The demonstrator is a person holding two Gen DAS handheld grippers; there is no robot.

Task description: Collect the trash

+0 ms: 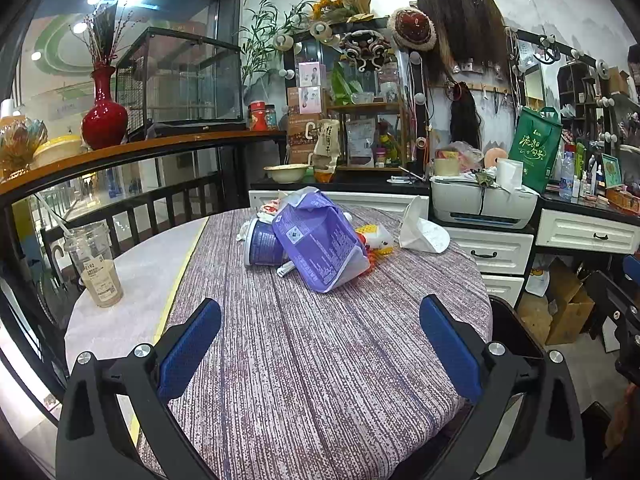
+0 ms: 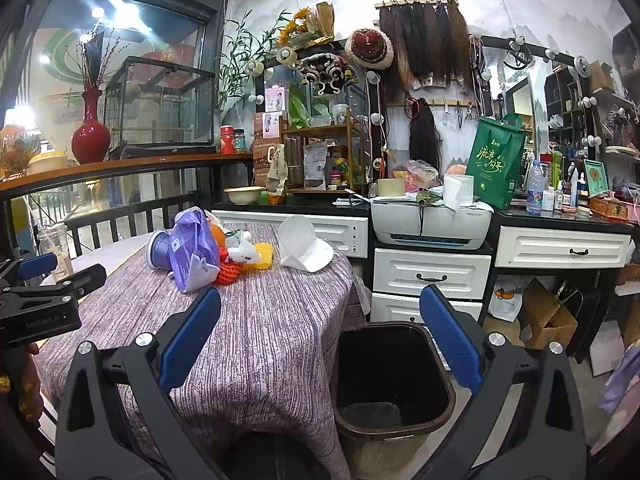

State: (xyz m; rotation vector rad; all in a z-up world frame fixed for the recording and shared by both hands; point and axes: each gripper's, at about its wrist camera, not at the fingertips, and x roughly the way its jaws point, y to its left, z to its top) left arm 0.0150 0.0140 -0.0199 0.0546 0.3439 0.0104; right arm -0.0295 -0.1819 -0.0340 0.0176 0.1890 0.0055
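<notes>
Bare tablecloth (image 1: 320, 360) before trash pile (image 1: 312, 240)

My left gripper (image 1: 320, 320) was a black plastic frame with two long fingers, each faced with a ribbed blue pad (image 1: 190, 346). Round silver screws (image 1: 141, 351) sat at the finger pivots, two on each side. My right gripper (image 2: 320, 310) looked the same: black arms, blue pads (image 2: 452, 334), silver screws (image 2: 495, 339). Seen from the right camera, the left tool's black body carried small pale lettering too blurred to read. Gold rings (image 2: 5, 380) showed on my left hand (image 2: 22, 380).

Red vase (image 1: 104, 120), white printer (image 1: 482, 200), green bag (image 1: 534, 152)
</notes>
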